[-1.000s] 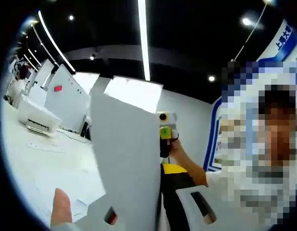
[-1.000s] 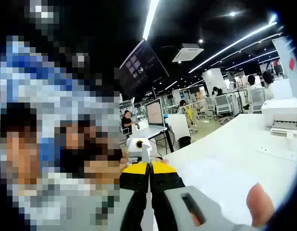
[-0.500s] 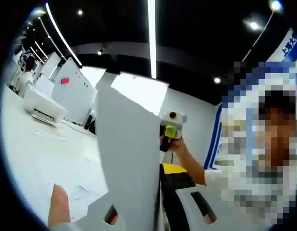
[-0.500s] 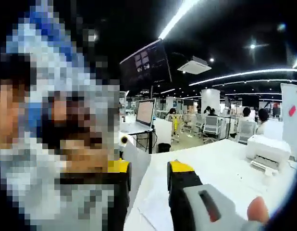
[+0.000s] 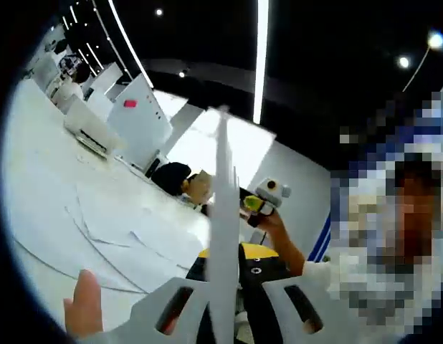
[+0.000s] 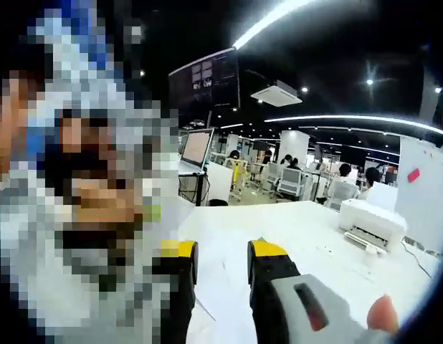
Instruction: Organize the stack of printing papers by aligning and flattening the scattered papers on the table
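Observation:
My left gripper (image 5: 225,255) is shut on a white sheet of paper (image 5: 223,179), which stands up from the yellow-tipped jaws and is seen edge-on. Scattered white sheets (image 5: 114,233) lie overlapping on the white table (image 5: 42,179) to the left. Beyond the sheet, a hand holds my right gripper (image 5: 263,201) up in the air. In the right gripper view, my right gripper (image 6: 223,251) is open, its yellow-tipped jaws apart with nothing between them, above the table (image 6: 315,244). A thumb (image 6: 383,315) rests on its body.
A white printer (image 5: 85,130) (image 6: 369,222) sits at the table's far side. Beside it stands a white board with a pink sticker (image 5: 139,118) (image 6: 422,190). A monitor (image 6: 196,147), office chairs and people are farther back. A person stands close by.
My right gripper went from shut to open and no longer holds the sheet. The sheet in my left gripper has turned from broadside to edge-on. Both views have shifted.

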The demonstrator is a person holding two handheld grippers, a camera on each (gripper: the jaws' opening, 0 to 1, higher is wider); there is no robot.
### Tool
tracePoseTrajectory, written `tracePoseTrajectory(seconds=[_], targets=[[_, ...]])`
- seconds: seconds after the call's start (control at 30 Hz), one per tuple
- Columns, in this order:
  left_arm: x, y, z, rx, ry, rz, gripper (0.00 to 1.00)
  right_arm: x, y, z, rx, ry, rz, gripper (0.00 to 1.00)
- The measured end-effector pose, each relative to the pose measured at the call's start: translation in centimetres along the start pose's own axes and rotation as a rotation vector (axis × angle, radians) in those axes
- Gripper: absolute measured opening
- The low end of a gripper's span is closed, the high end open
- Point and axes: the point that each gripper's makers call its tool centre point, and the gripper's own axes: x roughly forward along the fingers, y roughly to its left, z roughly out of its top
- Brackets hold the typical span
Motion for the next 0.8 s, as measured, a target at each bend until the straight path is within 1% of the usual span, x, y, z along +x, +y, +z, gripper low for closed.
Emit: tracePoseTrajectory(seconds=[0.1,0.2,0.27,0.3,0.33,0.37,0.4,0.43,0.5,0.73,0.8], targets=[[-0.5,0.4,-0.9,-0.003,0.015,0.005,0.05,-0.7,-0.6,-2.0,-0.035,0.049,-0.068,0.23],[-1.1,1.1,-1.4,-0.013,0.011,0.009,0.05,-1.3,-0.8,-3.9,-0.054,0.075,-0.114,0.23],[-1.3,1.6,-1.8,-0.027,0.020,0.016,0.05,-1.8,-1.5,-5.2,-0.069,0.096,-0.173,0.23],[-1.3,1.7,-2.1,-0.031,0.029,0.014,0.05,-2.1,-2.0,-5.6,-0.077,0.098,-0.210,0.23],[-1.4,1.9,-2.3,-0.033,0.033,0.020,0.05,-2.2,-2.1,-5.6,-0.083,0.097,-0.220,0.23],[-1.4,1.9,-2.4,-0.029,0.037,0.020,0.05,-2.6,-2.6,-6.0,-0.086,0.094,-0.258,0.23],[-1.4,1.8,-2.4,-0.025,0.041,0.017,0.05,-2.7,-2.7,-6.1,-0.081,0.092,-0.265,0.23],[-1.4,1.6,-2.0,-0.012,0.029,0.000,0.05,-2.7,-2.6,-6.7,-0.066,0.094,-0.263,0.23],[-1.6,1.7,-1.8,0.001,0.023,-0.006,0.05,-2.8,-2.7,-7.5,-0.038,0.096,-0.281,0.24],[-1.9,2.4,-2.2,-0.026,0.038,0.013,0.05,-2.4,-3.0,-10.8,-0.014,0.144,-0.332,0.24],[-2.1,2.4,-2.2,-0.024,0.038,0.010,0.05,-2.4,-3.3,-11.3,0.030,0.124,-0.361,0.25]])
